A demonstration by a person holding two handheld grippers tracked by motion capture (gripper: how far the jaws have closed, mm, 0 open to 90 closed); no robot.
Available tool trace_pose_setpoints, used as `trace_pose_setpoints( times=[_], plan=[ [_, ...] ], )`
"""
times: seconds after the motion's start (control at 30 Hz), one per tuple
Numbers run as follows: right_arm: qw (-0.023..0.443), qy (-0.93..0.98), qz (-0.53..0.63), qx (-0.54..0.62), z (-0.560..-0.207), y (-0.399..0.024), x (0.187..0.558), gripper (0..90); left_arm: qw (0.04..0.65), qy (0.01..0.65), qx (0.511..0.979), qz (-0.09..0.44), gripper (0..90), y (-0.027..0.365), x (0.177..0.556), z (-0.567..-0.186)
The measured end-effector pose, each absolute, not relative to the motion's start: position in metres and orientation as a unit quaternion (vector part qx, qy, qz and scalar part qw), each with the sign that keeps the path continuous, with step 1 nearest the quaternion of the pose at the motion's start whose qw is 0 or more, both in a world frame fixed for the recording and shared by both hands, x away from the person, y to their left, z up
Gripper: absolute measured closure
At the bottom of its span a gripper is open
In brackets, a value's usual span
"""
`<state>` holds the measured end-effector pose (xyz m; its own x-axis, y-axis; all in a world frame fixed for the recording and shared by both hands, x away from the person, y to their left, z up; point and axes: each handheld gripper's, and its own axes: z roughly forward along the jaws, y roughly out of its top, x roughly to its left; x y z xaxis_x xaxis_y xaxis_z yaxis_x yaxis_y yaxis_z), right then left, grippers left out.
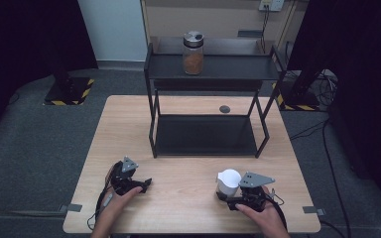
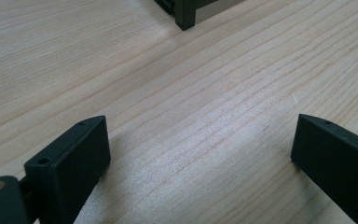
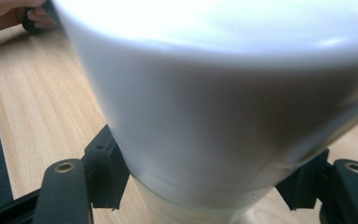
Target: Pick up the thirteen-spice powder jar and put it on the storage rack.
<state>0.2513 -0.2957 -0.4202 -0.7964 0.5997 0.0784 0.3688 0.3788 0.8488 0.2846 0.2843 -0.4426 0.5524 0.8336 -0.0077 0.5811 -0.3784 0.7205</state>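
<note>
White cup (image 1: 228,180) stands near the tabletop's (image 1: 188,198) front edge, pinched low on its smooth, likely light, slippery wall by the right tongs (image 3: 205,186); left tongs (image 2: 200,154) rest spread, empty.

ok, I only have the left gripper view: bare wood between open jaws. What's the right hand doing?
Observer: The right gripper is shut on a white cup, low on its wall.
Operator: Where on the table?
Observer: Near the front edge of the wooden table, right of centre, in front of the black two-tier shelf.
Operator: Anything on the shelf?
Observer: A glass jar with a metal lid and brown contents stands on the top tier.
</note>
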Motion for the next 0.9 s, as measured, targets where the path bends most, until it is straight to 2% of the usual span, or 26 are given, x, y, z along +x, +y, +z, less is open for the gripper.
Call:
trace_pose_setpoints(
  times=[0.5, 0.9],
  plan=[
    [0.120, 0.834, 0.464, 0.272, -0.392, -0.298, 0.292, 31.4, 0.347, 0.436, 0.810, 0.182, 3.2, 0.285, 0.285, -0.443],
    [0.117, 0.835, 0.463, 0.273, -0.382, -0.294, 0.309, 31.4, 0.347, 0.436, 0.810, 0.182, 3.2, 0.285, 0.285, -0.443]
  ],
)
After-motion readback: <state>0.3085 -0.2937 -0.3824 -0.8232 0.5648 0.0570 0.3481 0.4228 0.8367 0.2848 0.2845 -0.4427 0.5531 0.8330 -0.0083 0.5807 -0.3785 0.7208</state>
